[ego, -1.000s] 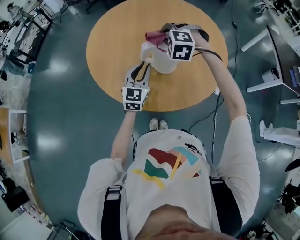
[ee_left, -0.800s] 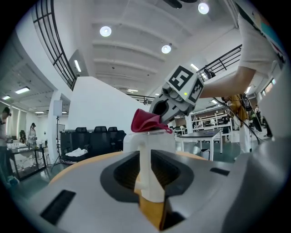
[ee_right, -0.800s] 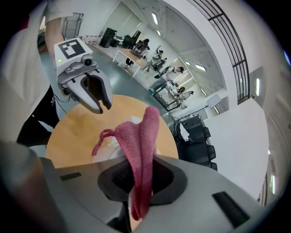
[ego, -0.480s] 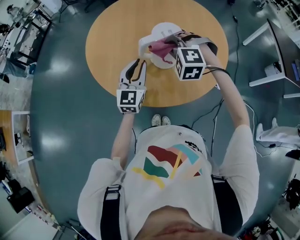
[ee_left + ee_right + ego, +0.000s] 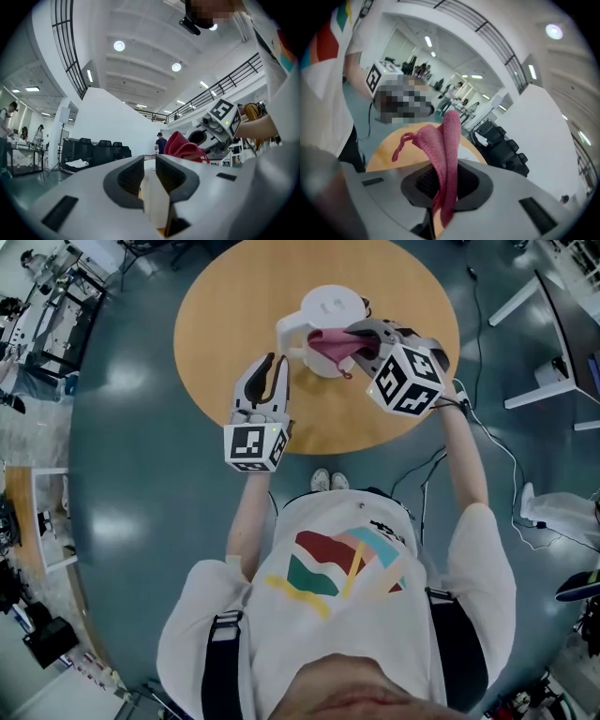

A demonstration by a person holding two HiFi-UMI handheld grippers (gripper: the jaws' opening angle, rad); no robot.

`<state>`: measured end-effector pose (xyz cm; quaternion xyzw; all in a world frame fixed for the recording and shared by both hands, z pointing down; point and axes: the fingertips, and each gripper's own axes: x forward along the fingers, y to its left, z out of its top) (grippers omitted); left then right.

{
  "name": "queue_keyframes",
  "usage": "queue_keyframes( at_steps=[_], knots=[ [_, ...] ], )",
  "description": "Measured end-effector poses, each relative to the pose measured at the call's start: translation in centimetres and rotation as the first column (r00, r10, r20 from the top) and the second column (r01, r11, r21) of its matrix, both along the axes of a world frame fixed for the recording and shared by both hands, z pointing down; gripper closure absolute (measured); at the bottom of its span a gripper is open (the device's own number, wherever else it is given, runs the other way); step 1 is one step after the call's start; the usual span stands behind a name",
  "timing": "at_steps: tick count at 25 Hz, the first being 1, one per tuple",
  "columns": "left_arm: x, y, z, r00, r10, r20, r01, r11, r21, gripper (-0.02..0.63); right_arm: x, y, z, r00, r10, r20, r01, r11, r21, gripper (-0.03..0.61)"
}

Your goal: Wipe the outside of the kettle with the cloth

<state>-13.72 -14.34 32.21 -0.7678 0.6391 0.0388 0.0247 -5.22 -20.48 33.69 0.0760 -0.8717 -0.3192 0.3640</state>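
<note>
Kettle (image 5: 330, 306) one, cloth (image 5: 327, 341) one, hand-held grippers (image 5: 271, 364) (image 5: 354, 341) two.

Records the kettle (image 5: 330, 307) as white, toward twelve o'clock in the head view. Finds the cloth (image 5: 328, 341) pinkish red with a fine knit pattern, at the kettle's six o'clock. Notes the round table (image 5: 225, 306) as light tan wood. Marks the floor (image 5: 131, 474) as dark blue-grey with pale glare spots. Logs the left gripper (image 5: 272, 362) and the right gripper (image 5: 356, 341) as white-bodied with black pads, each bearing a cube of black-and-white square markers. Lists the shirt (image 5: 281, 634) as white, printed with dark red, green, yellow and light blue shapes. Enters the straps (image 5: 223, 662) as black, and the shoes (image 5: 328, 481) as white, at the shirt's twelve o'clock.
</note>
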Motion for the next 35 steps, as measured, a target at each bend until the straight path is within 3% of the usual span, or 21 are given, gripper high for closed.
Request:
queue_keyframes(
  at_steps=[3, 5, 7, 9, 12, 15, 17, 19, 26, 35],
  knots=[
    [-0.6, 0.0, -1.8, 1.0, -0.012, -0.026, 0.013, 0.999, 0.033, 0.492, 0.9, -0.3, -2.9, 0.961, 0.105, 0.255, -0.081, 0.991, -0.102, 0.539],
    [-1.2, 0.0, -2.9, 0.999, -0.026, -0.032, 0.027, 0.998, 0.052, 0.492, 1.6, -0.7, -4.8, 0.89, 0.201, 0.409, -0.142, 0.975, -0.17, 0.539],
    [-1.6, 0.2, -3.6, 0.999, -0.041, -0.036, 0.043, 0.997, 0.07, 0.492, 3.1, -1.1, -5.9, 0.783, 0.319, 0.534, -0.206, 0.943, -0.261, 0.538],
    [-1.8, 0.5, -3.6, 0.998, -0.055, -0.04, 0.058, 0.994, 0.089, 0.492, 5.3, -1.4, -5.9, 0.645, 0.44, 0.624, -0.245, 0.893, -0.377, 0.54],
    [-1.8, 1.0, -2.8, 0.994, -0.086, -0.061, 0.091, 0.991, 0.094, 0.493, 8.3, -0.9, -4.7, 0.445, 0.579, 0.684, -0.254, 0.813, -0.523, 0.54],
    [-1.6, 1.4, -2.0, 0.991, -0.103, -0.083, 0.109, 0.991, 0.078, 0.492, 10.4, 0.0, -2.8, 0.345, 0.66, 0.668, -0.297, 0.752, -0.589, 0.54],
    [-1.1, 1.3, -1.4, 0.992, -0.097, -0.085, 0.102, 0.993, 0.065, 0.492, 11.0, 0.6, -1.4, 0.318, 0.694, 0.645, -0.305, 0.72, -0.624, 0.54],
    [-0.6, 1.3, -1.0, 0.992, -0.087, -0.09, 0.092, 0.994, 0.053, 0.492, 11.2, 1.0, -0.4, 0.329, 0.705, 0.629, -0.316, 0.709, -0.63, 0.539],
    [0.3, 1.3, -1.1, 0.994, -0.07, -0.084, 0.075, 0.996, 0.051, 0.492, 10.5, 2.1, -0.4, 0.375, 0.678, 0.632, -0.328, 0.735, -0.594, 0.54],
    [0.2, 1.6, -0.8, 0.993, -0.082, -0.083, 0.087, 0.995, 0.05, 0.492, 11.0, 2.5, 0.1, 0.376, 0.677, 0.633, -0.325, 0.736, -0.594, 0.54]
  ],
)
